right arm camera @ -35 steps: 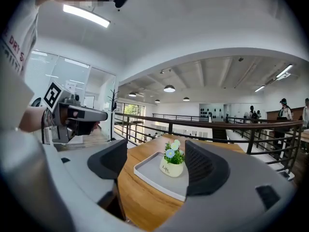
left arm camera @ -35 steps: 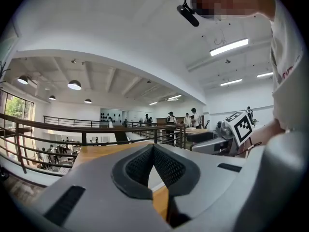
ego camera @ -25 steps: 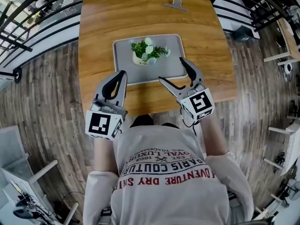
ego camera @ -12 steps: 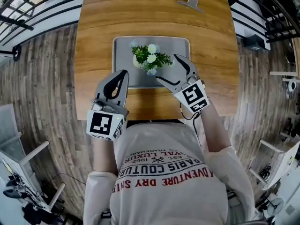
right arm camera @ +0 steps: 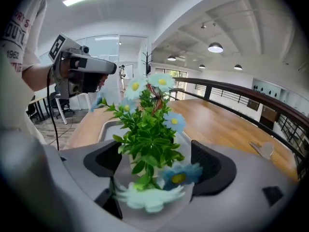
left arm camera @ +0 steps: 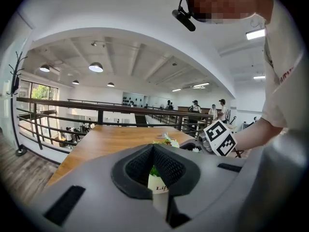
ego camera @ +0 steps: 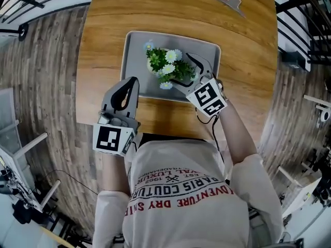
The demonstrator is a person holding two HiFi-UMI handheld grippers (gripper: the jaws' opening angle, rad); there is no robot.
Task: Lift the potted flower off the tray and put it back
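Observation:
The potted flower (ego camera: 164, 66), white and blue blooms in a pale pot, stands on the grey tray (ego camera: 135, 45). My right gripper (ego camera: 180, 69) is open, one jaw on each side of the foliage (right arm camera: 147, 124). Its jaws have just been opening, and the pads are apart from the leaves and blooms between them. The left gripper (ego camera: 134, 80) hovers shut at the tray's near-left edge with nothing in it. In the left gripper view the pot (left arm camera: 158, 186) shows through the gap behind the closed tips of the left gripper (left arm camera: 153, 146).
The tray lies in the middle of a wooden table (ego camera: 103, 30). A metal clip (ego camera: 231, 3) lies at the table's far right. Railings and wooden floor surround the table. The person's torso is against the near edge.
The right gripper has come forward and down over the tray, so the flower now stands between its jaws. The left gripper has dropped a little near the tray's edge.

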